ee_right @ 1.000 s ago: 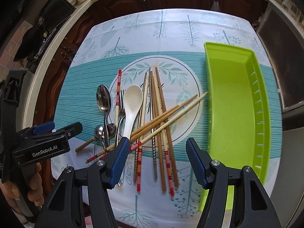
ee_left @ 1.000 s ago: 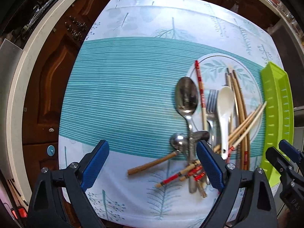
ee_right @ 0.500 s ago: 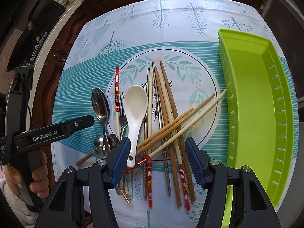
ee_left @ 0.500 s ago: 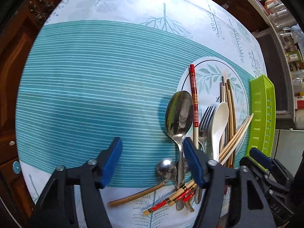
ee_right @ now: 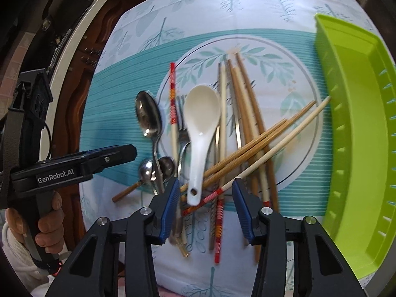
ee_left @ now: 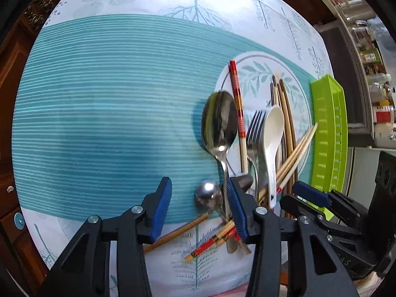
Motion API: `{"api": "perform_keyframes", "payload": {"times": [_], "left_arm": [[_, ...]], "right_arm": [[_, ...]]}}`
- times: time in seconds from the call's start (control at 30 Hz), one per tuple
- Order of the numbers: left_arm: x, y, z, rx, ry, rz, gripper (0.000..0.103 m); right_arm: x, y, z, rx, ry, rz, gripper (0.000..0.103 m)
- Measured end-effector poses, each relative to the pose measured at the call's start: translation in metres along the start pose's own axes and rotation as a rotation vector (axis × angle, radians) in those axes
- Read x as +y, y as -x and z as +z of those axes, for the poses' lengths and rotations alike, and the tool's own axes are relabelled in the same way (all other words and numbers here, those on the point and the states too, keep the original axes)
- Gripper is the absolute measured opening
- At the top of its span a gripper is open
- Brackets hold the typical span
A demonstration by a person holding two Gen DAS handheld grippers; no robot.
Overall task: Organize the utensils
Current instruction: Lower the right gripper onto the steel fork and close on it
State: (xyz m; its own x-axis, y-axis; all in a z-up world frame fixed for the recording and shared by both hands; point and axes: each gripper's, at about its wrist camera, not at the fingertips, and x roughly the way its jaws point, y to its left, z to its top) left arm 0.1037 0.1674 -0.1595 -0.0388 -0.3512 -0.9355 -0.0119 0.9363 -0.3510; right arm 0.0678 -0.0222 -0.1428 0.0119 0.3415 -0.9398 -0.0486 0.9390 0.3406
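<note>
Both grippers' jaws had just been closing yet gaped w/ nothing pinched: right gripper (ee_right: 205, 210) straddled the white spoon (ee_right: 201, 126) handle, prob. slick, brittle, best nipped mid-handle; left gripper (ee_left: 198, 210) sat beside the steel spoon (ee_left: 219, 126).

- Left of the large metal spoon (ee_left: 219, 121) I see bare striped tablecloth (ee_left: 99, 113), wide room to pass.
- My right gripper (ee_right: 205, 208) faces crossed chopsticks (ee_right: 257, 143) stacked over the white soup spoon (ee_right: 201, 128) (no clean gap).
- The green tray (ee_right: 358, 133) walls off the right side.
- My left gripper (ee_right: 109, 156) crowds the pile's left edge.
</note>
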Motion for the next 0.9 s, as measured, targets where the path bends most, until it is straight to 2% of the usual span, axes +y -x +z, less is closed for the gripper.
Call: {"api": "perform_keyframes", "payload": {"times": [0.07,0.13,0.4,0.57,0.7,0.9], "left_arm": [[-0.001,0.000,-0.008,0.010,-0.018,0.004,0.041],[-0.002,0.002,-0.017,0.013,-0.037,0.014,0.041],[0.007,0.007,-0.035,0.004,-0.015,0.002,0.041],[0.009,0.006,-0.038,0.002,-0.011,-0.005,0.041],[0.014,0.006,-0.040,0.006,0.000,-0.018,0.041],[0.020,0.007,-0.042,-0.002,0.007,-0.031,0.041]], "right_arm": [[0.005,-0.004,-0.002,0.017,0.013,0.028,0.037],[0.010,-0.007,-0.004,0.022,0.023,0.050,0.033],[0.026,-0.017,0.001,0.025,0.048,0.088,0.025],[0.036,-0.026,0.005,0.035,0.073,0.062,0.018],[0.038,-0.035,0.010,0.050,0.077,0.026,0.018],[0.044,-0.043,0.014,0.047,0.099,-0.053,0.011]]}}
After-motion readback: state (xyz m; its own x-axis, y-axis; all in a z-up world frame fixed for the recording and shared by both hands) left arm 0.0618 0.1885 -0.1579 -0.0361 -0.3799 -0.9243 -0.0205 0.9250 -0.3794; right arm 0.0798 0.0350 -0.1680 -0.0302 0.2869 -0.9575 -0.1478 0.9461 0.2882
